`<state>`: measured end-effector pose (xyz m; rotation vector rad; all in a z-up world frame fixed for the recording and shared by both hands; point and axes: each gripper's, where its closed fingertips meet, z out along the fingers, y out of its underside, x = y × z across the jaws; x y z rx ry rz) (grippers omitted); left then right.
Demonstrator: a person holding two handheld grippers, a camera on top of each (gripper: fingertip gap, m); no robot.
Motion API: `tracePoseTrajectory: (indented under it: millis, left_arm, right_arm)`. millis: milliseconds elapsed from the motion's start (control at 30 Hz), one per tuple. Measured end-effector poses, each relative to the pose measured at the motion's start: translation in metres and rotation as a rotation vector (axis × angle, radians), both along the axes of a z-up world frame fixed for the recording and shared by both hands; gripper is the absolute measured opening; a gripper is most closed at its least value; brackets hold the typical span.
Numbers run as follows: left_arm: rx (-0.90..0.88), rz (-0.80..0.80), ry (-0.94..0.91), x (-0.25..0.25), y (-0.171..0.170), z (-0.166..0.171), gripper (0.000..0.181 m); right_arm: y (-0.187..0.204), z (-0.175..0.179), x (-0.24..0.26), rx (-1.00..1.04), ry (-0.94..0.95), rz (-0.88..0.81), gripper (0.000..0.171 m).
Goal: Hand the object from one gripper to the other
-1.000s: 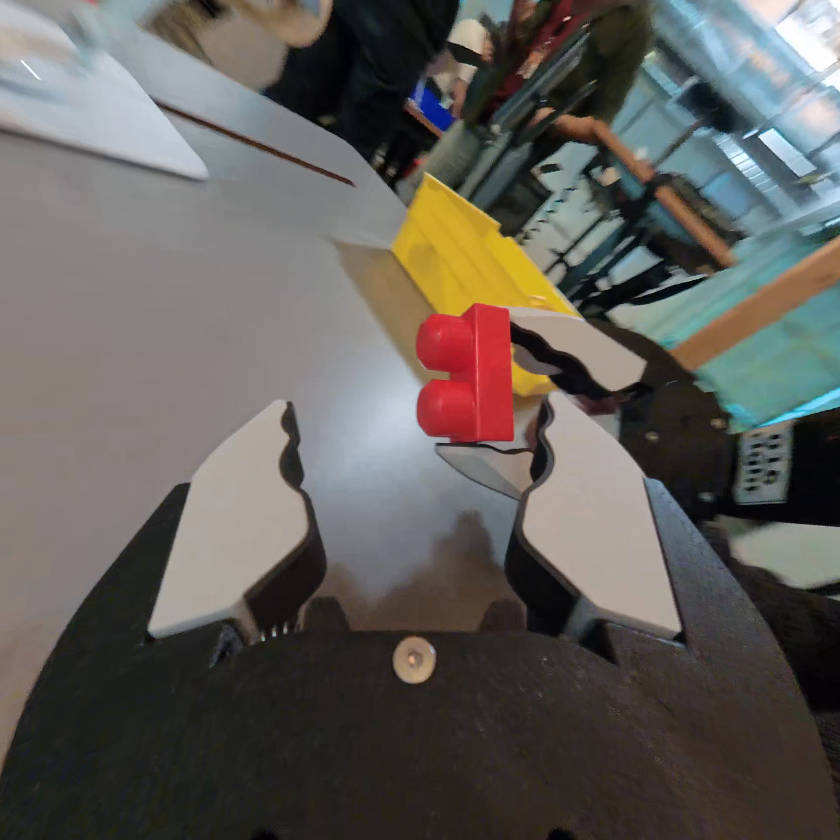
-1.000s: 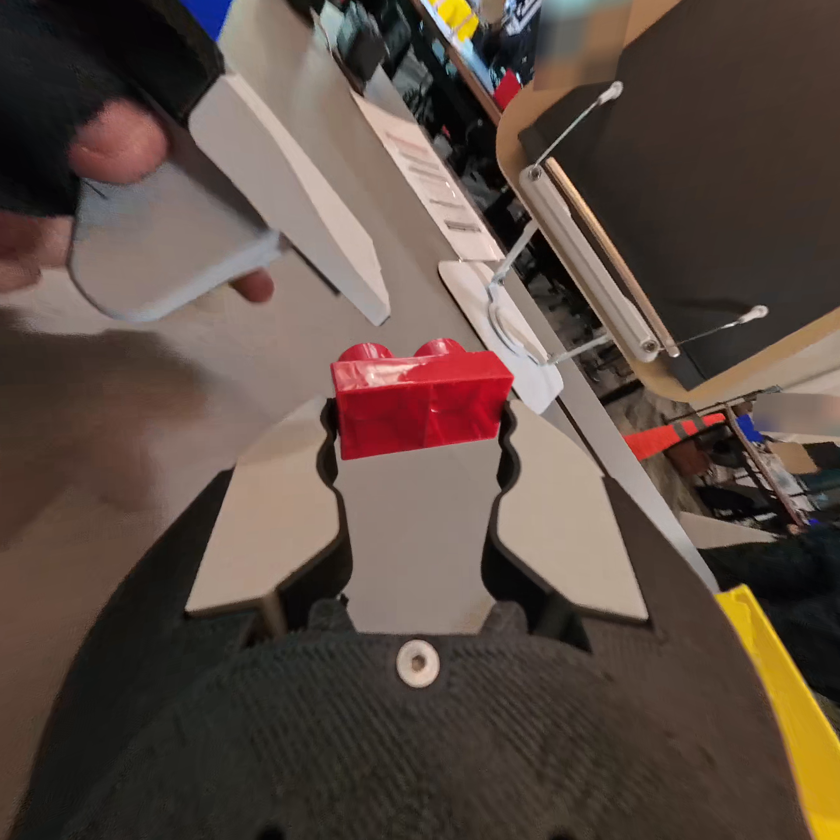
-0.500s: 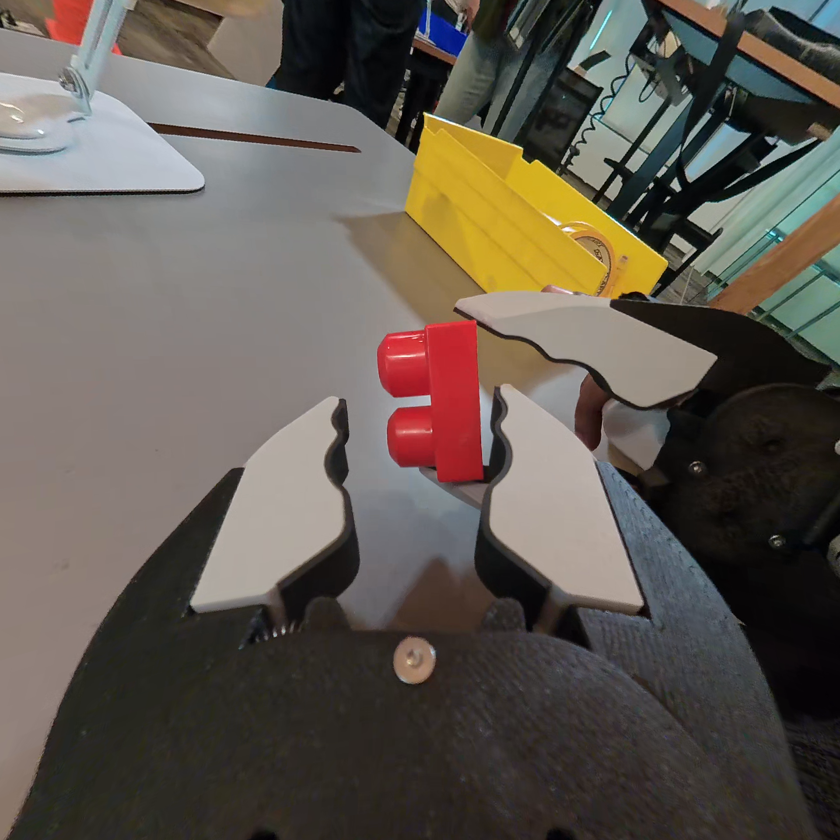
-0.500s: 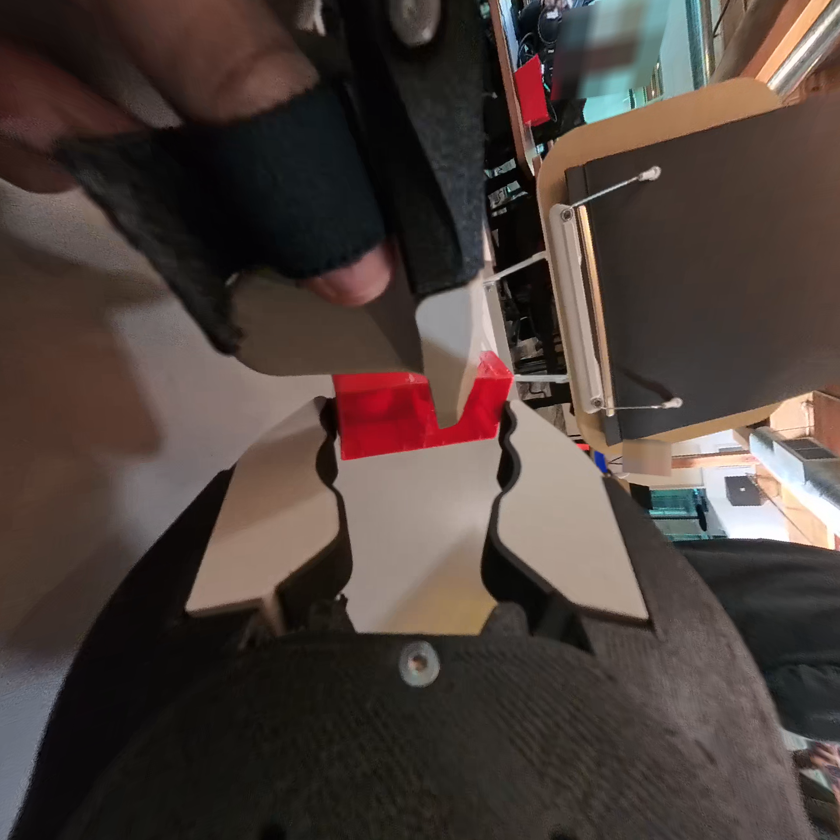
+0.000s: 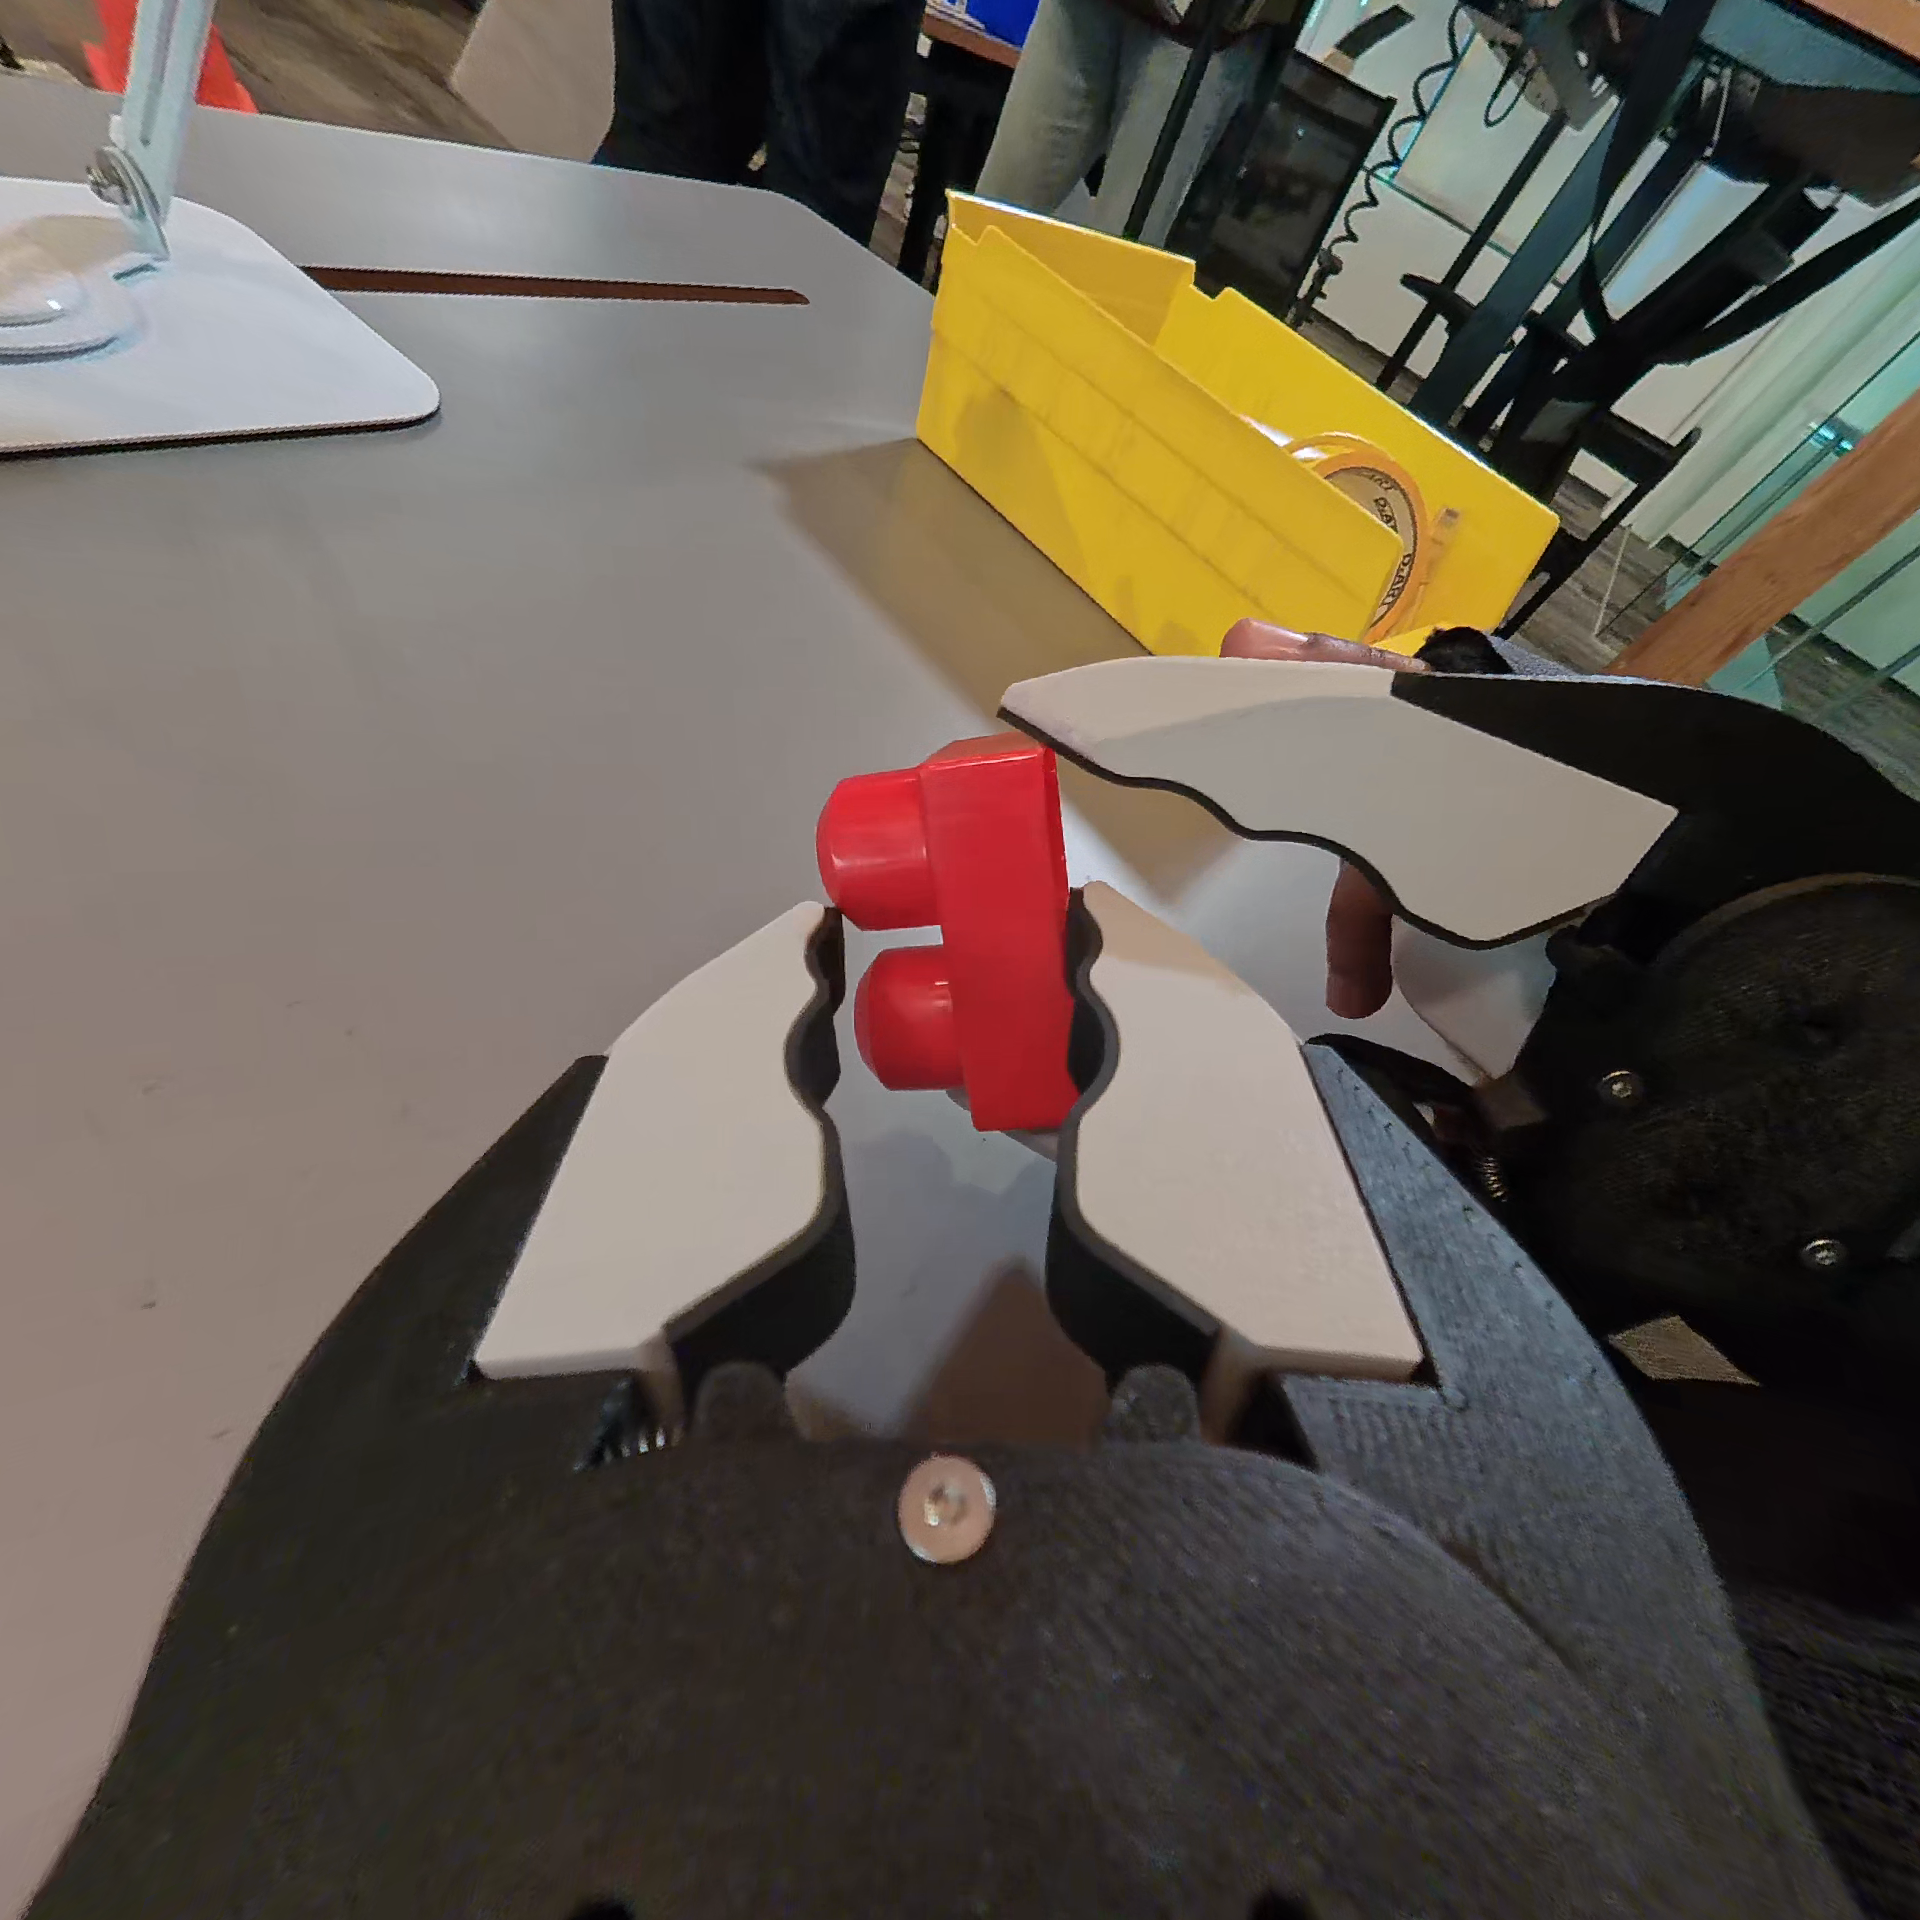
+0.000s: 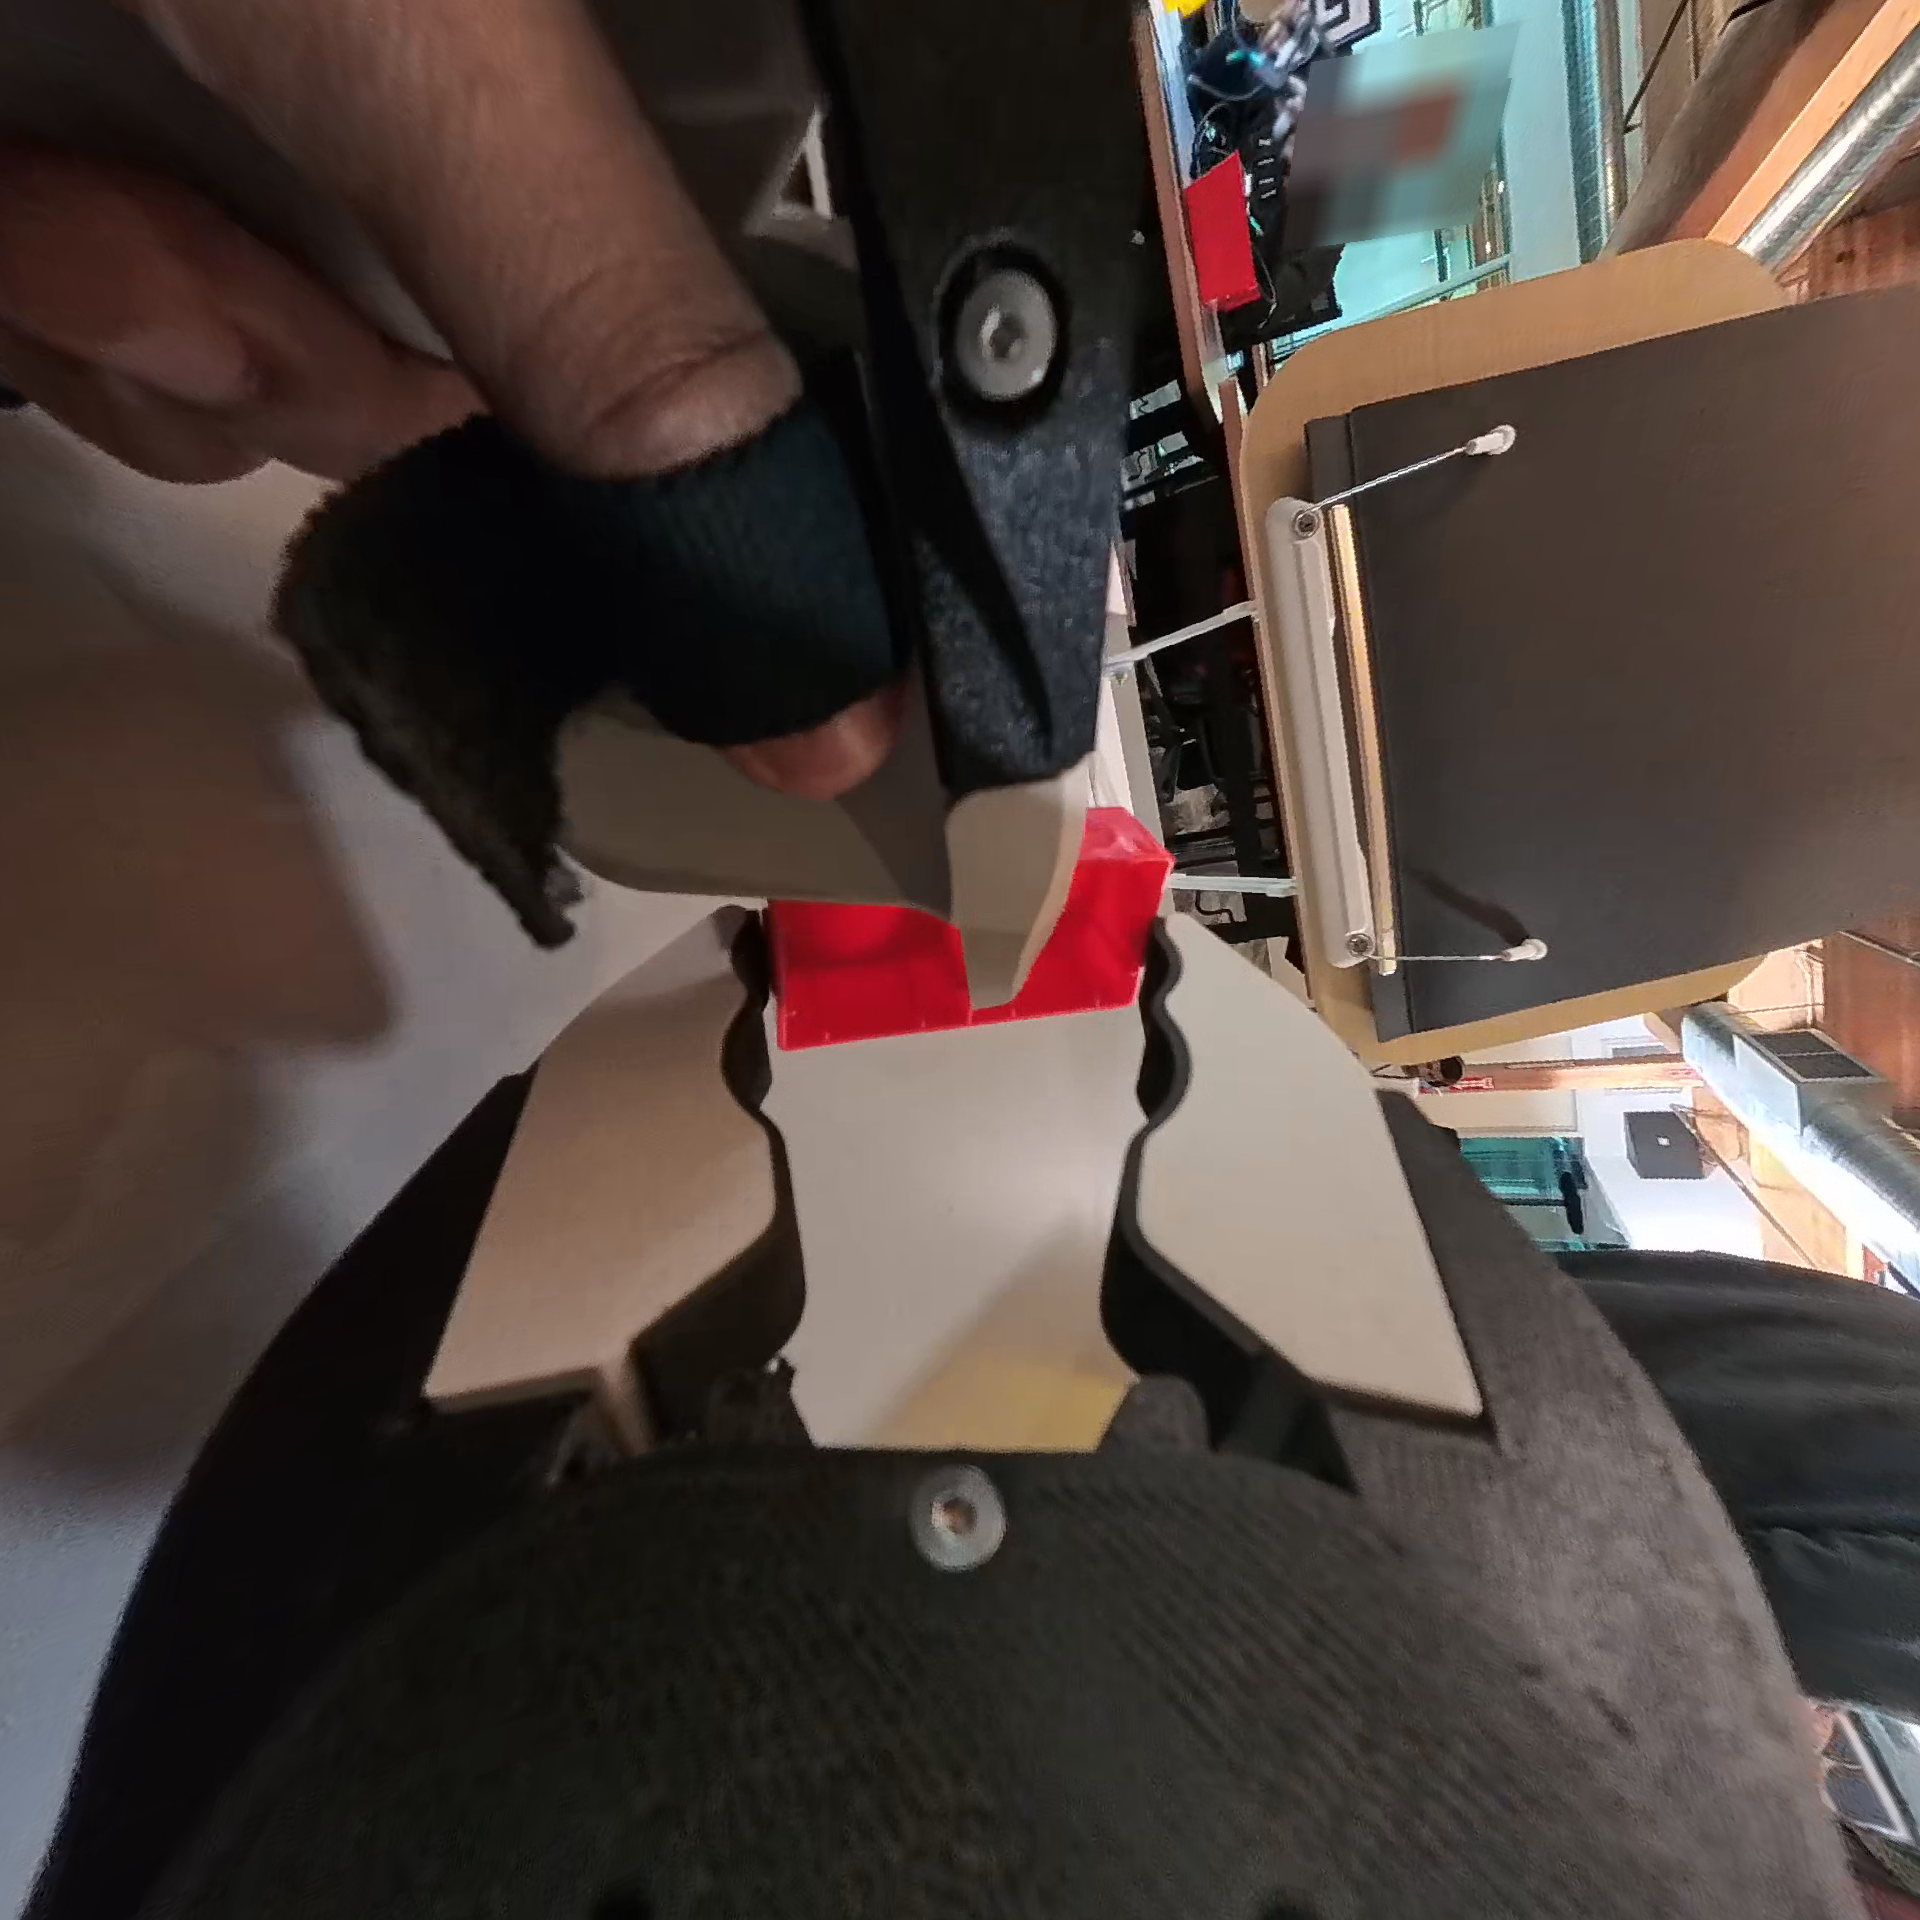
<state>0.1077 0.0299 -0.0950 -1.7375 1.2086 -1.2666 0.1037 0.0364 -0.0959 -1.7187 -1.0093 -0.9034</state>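
The red brick (image 5: 956, 925), held above the tabletop (image 5: 416, 644), looks light, rigid and slick, pinched endwise by the right tool (image 6: 956, 956) while the left tool (image 5: 951, 935) clamps studs and flat back.

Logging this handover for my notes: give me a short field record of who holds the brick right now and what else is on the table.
object: red two-stud brick
left gripper: closed onto brick, one finger on the studs, one on the flat back
right gripper: gripping brick by its ends
brick: held in the air above the grey table
also on table: yellow bin, white stand base
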Motion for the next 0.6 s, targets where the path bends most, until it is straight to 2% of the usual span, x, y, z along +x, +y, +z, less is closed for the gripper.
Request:
tracePoseTrajectory:
  millis: [233, 267, 500, 600]
  left_arm:
    - [-0.088, -0.020, -0.034, 0.000, -0.002, 0.003, 0.034]
    - [-0.093, -0.016, -0.041, 0.000, -0.001, 0.003, 0.025]
    - [-0.186, 0.003, -0.105, -0.003, 0.008, 0.011, 0.024]
    - [-0.308, 0.002, -0.187, -0.006, 0.015, 0.019, 0.024]
  right_arm:
    - [0.001, 0.002, 0.000, 0.017, 0.021, 0.004, 0.068]
    - [0.001, 0.002, 0.000, 0.022, 0.026, 0.008, 0.067]
    - [0.000, 0.008, -0.001, 0.055, 0.063, 0.025, 0.064]
    - [0.000, 0.006, -0.002, 0.045, 0.184, 0.045, 0.064]
